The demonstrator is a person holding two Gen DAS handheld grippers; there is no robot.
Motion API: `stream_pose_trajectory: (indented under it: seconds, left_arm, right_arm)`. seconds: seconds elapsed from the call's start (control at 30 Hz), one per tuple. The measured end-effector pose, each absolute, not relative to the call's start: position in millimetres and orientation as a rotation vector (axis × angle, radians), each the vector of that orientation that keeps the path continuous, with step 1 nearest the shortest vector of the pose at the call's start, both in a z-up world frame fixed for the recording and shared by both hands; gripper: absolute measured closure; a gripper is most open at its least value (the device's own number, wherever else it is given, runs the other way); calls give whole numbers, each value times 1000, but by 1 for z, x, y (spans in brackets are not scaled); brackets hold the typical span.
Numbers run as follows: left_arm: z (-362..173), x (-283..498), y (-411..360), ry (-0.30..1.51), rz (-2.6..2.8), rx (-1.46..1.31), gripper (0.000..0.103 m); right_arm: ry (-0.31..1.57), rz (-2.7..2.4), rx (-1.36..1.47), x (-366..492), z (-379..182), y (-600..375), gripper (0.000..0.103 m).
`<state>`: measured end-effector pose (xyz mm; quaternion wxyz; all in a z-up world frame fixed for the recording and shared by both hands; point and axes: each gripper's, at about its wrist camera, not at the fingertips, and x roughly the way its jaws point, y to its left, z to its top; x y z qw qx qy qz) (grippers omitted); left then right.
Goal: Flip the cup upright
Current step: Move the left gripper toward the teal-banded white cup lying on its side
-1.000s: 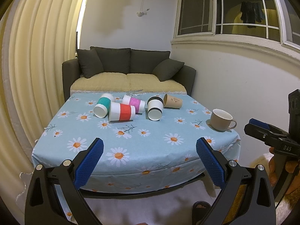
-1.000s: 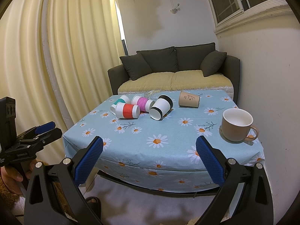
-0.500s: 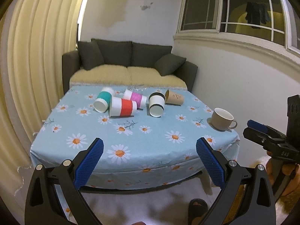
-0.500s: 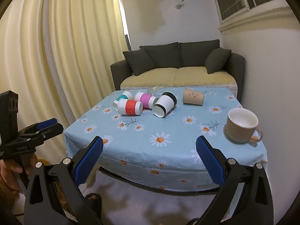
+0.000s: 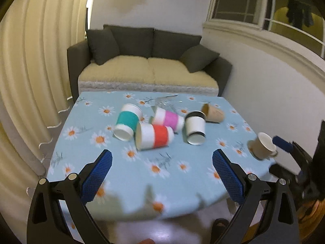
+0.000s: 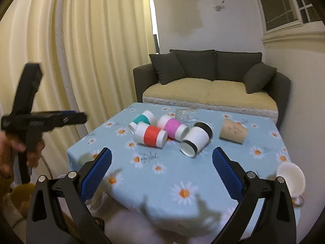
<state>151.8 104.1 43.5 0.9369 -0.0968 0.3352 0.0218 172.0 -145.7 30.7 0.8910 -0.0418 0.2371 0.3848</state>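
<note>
On the table [image 5: 142, 174], five toppled cups [image 5: 154, 135], hollow; both tools [image 5: 162, 163] [image 6: 162, 163] spread.

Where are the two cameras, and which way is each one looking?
Left wrist view: sits on the left gripper, facing the table and sofa; its open blue fingers show, and the right gripper at the right edge.
Right wrist view: sits on the right gripper, facing the same table from its right side; the left gripper and the person's hand show.
Both see the red cup lying on its side.
</note>
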Motion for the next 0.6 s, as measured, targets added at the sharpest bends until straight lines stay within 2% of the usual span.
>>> stream_pose_trajectory:
  seconds: [0.27,0.6]
  left_arm:
    - [29,262,140,859,5,-130,7]
    - [-27,354,161,1102,-31,-69,7]
  right_arm:
    - [506,843,-52,224,26,-107,5]
    - [636,878,15,267,-17,-96,5]
